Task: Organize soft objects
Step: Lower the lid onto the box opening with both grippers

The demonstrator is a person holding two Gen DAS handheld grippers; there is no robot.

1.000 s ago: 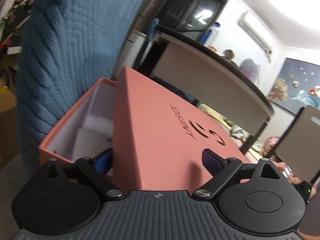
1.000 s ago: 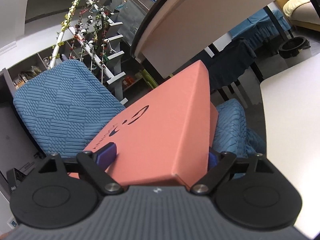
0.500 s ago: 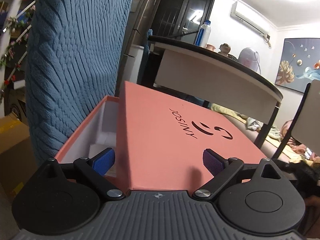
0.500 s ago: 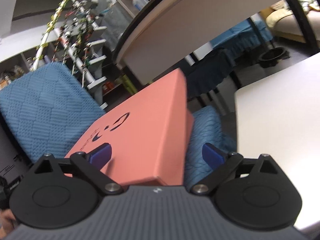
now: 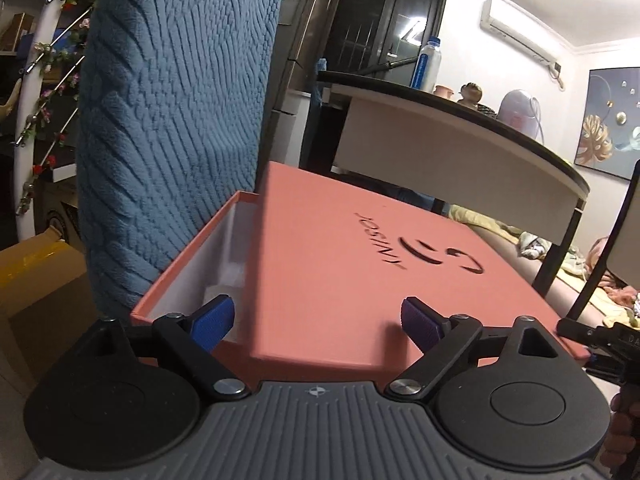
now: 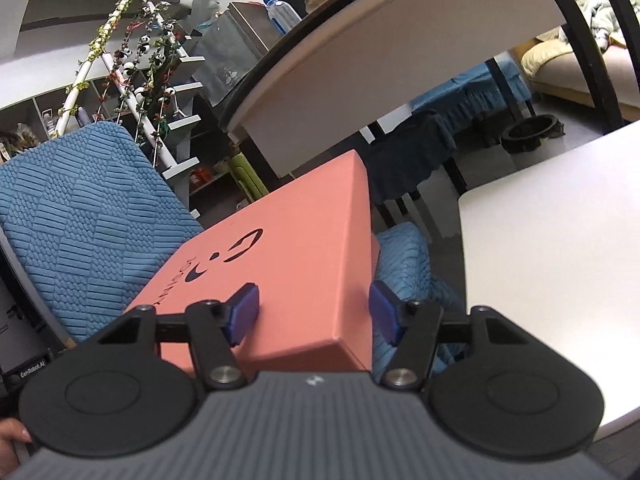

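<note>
The blue textured cushion (image 5: 172, 128) was the largest item, standing upright at 10 o'clock in the left wrist view, directly behind the box and apparently touching it. The salmon-pink box lid (image 5: 360, 272), flat and rigid with a dark printed logo, filled the centre of both views and sat offset on the box base (image 5: 188, 280), leaving a strip of white interior exposed at 9 o'clock. Pale contents showed in that gap but could not be identified. In the right wrist view a second blue cushion surface (image 6: 404, 256) lay under the lid's 3 o'clock edge, and a white desk (image 6: 560, 240) stood at 3 o'clock, apart from the box. The left gripper (image 5: 316, 320) had its fingers spread over the lid's near edge, clamped on nothing. The right gripper (image 6: 314, 312) likewise stood apart, straddling the lid's near corner without contact visible. Judged progress: the lid was placed but not squared; alignment over the base remained.
</note>
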